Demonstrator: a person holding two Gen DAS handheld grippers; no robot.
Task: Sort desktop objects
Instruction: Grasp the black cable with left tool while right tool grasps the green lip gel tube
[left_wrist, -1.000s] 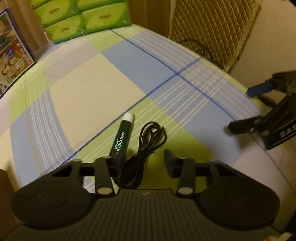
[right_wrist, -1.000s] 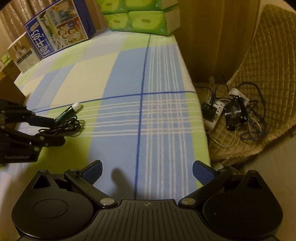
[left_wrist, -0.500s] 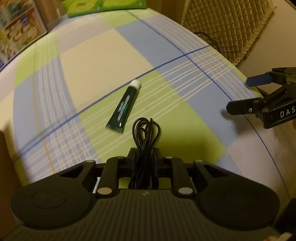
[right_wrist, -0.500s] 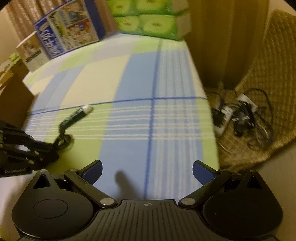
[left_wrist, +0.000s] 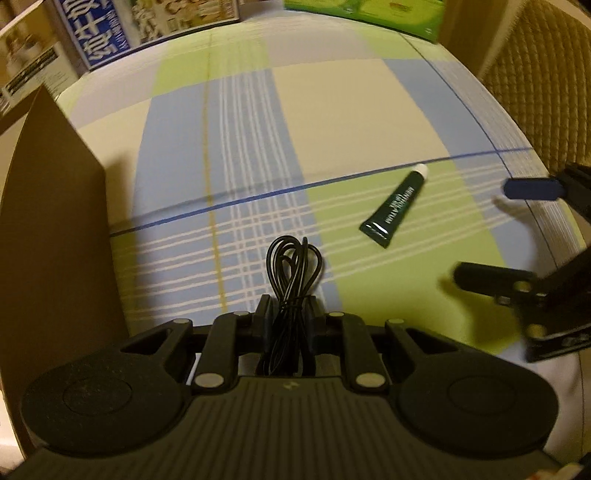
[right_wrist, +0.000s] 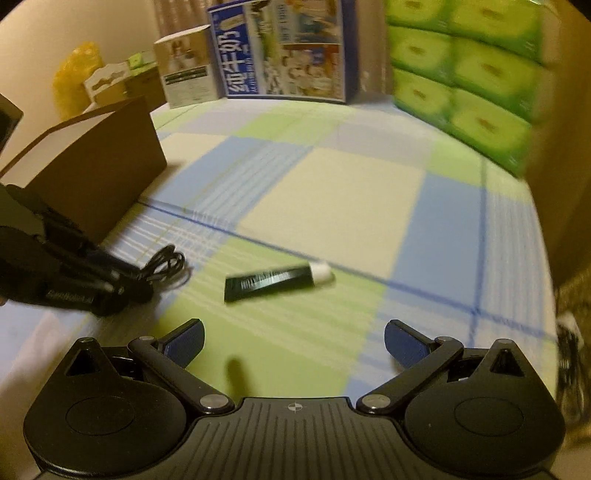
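Note:
My left gripper (left_wrist: 289, 317) is shut on a coiled black cable (left_wrist: 293, 266), whose loops stick out past the pads; the same cable (right_wrist: 166, 264) shows at the left of the right wrist view. A dark green tube with a white cap (left_wrist: 397, 206) lies on the checked cloth to the right of the cable. In the right wrist view the tube (right_wrist: 275, 281) lies flat ahead of my right gripper (right_wrist: 293, 341), which stands open and wide with nothing between its blue pads. The brown cardboard box (left_wrist: 55, 221) stands just left of my left gripper.
A blue printed carton (right_wrist: 280, 51) and a small white box (right_wrist: 186, 74) stand at the table's far edge. Green tissue packs (right_wrist: 461, 81) are stacked at the back right. The table's right edge drops to a quilted cushion (left_wrist: 546, 74). The brown box (right_wrist: 92, 173) is open-topped.
My left gripper closed on the black cable and carried it left, away from the tube, toward the brown box. My right gripper swung left to face the tube, still open.

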